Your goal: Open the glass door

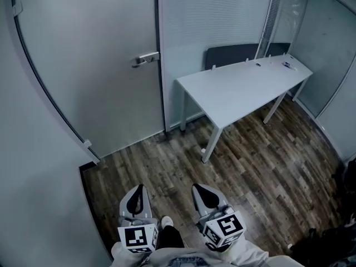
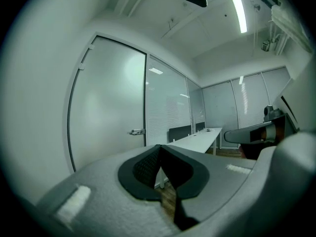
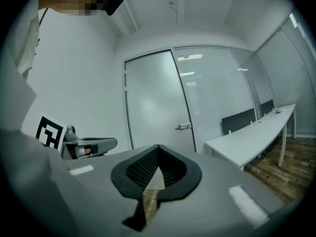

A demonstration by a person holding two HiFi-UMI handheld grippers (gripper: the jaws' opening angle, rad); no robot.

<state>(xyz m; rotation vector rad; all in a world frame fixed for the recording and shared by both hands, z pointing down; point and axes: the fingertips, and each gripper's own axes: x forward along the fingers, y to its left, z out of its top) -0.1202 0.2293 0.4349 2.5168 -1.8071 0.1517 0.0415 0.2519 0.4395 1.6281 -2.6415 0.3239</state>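
The frosted glass door stands closed in its dark frame, with a metal lever handle at its right edge. Both grippers are low at the head view's bottom, well short of the door and pointing toward it. My left gripper is shut with nothing in it, and my right gripper beside it also looks shut and empty. In the left gripper view the closed jaws sit below the door and its handle. The right gripper view shows the joined tips of the right gripper under the handle.
A long white table stands right of the door, with a dark chair back behind it. Glass partitions with blinds line the far side. Dark wood floor runs between me and the door. Dark bags lie at the lower right.
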